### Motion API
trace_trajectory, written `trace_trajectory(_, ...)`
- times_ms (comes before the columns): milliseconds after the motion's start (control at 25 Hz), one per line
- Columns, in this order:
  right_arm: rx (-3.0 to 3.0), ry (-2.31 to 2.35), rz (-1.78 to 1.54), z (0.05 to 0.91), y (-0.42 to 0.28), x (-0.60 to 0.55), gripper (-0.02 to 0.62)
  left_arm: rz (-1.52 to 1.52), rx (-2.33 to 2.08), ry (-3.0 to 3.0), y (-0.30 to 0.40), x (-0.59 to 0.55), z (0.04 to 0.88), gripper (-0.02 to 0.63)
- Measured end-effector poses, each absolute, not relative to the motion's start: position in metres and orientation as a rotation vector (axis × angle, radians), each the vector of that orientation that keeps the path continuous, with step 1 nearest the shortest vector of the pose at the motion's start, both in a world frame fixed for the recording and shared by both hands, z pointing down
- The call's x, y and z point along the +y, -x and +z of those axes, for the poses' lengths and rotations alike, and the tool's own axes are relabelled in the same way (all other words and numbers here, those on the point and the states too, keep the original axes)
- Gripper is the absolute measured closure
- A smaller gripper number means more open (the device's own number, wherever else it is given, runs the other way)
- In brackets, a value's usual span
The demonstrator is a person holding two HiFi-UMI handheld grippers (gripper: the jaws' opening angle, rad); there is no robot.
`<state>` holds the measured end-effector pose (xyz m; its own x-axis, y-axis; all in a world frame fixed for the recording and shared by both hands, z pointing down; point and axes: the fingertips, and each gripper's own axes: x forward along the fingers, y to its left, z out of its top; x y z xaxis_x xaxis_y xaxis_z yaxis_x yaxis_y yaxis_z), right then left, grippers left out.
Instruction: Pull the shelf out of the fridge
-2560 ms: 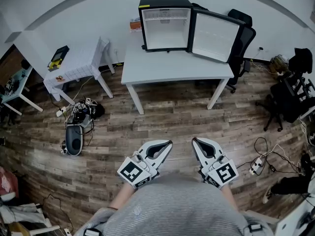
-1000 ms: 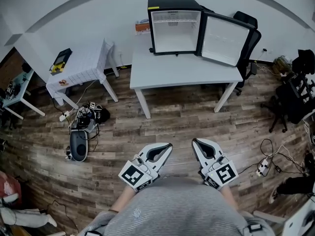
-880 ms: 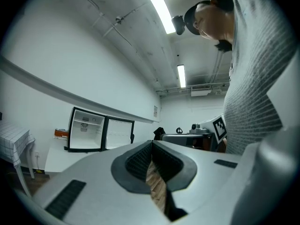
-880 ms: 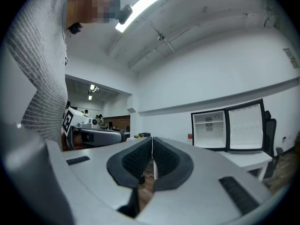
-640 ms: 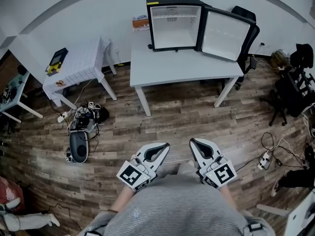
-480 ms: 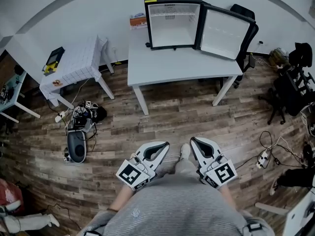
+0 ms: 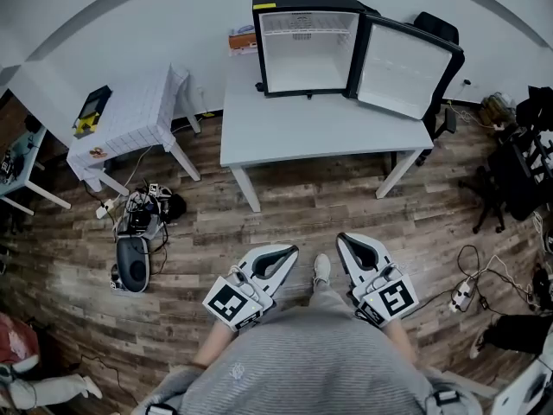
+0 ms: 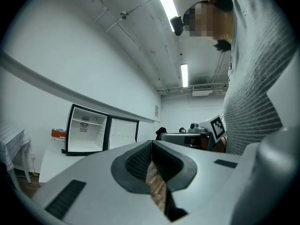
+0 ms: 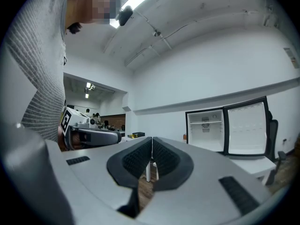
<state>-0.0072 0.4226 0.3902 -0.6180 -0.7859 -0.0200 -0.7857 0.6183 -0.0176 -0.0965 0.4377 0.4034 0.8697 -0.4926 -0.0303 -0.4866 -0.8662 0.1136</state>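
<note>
Head view: person's walked closer, so the mini fridge at the surface's back edge looks bigger. The shelf sits inside, untouched. Left gripper and right gripper are both closed, empty, well short.

The fridge, a small black box with a white interior, is standing upright at the back of the white tabletop, with its opening facing forward. Its door is hanging wide open to the right. The shelf, thin and pale, is sitting level inside, high in the compartment.
</note>
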Motion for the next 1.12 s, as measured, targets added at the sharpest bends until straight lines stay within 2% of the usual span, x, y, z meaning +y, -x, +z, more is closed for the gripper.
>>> trace_trajectory(560,2.799,1.369,-0.018,0.377,-0.057,0.316,0.581,-0.063,-0.844,-2.94,0.056,0.331,0.387,0.594)
trace_trajectory(1120,2.806,1.272,-0.007,0.37,-0.125,0.222,0.581,-0.053,-0.921,-2.965,-0.016,0.243,0.367,0.595)
